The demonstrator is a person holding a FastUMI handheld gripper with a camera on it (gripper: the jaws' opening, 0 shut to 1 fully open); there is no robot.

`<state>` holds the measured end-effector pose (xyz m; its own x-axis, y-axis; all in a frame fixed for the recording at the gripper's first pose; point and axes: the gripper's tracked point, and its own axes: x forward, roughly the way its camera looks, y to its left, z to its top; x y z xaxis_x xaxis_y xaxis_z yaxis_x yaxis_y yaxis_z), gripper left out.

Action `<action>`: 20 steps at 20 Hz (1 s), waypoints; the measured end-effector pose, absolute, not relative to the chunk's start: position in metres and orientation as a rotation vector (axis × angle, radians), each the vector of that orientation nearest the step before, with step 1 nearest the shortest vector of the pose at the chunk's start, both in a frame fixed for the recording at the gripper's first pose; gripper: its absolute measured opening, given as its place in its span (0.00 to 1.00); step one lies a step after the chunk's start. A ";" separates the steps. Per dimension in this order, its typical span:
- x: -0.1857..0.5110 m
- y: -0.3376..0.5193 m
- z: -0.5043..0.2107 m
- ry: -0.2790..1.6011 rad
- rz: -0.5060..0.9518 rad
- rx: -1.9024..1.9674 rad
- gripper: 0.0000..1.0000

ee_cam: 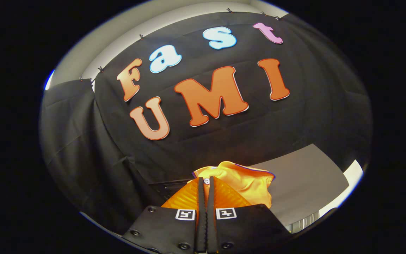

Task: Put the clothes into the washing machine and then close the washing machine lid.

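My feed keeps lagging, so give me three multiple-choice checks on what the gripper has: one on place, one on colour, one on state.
1. Where is the orange-yellow fabric garment?
A. between and just beyond the fingers
B. on the grey surface, apart from them
C. hanging on the wall
2. Its colour?
A. blue
B. orange-yellow
C. white
3. The gripper is:
A. wide open
B. closed on the garment
C. closed on nothing

A: cloth bunches at the fingertips.
B: bright orange-yellow folds.
B: fingers nearly meet, cloth pinched between.
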<state>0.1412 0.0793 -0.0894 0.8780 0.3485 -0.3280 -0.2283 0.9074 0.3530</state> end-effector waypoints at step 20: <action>0.164 0.285 -0.227 0.626 0.533 0.255 0.08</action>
<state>0.1641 0.2847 -0.2266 0.6824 0.5450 -0.4872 -0.3950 0.8357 0.3816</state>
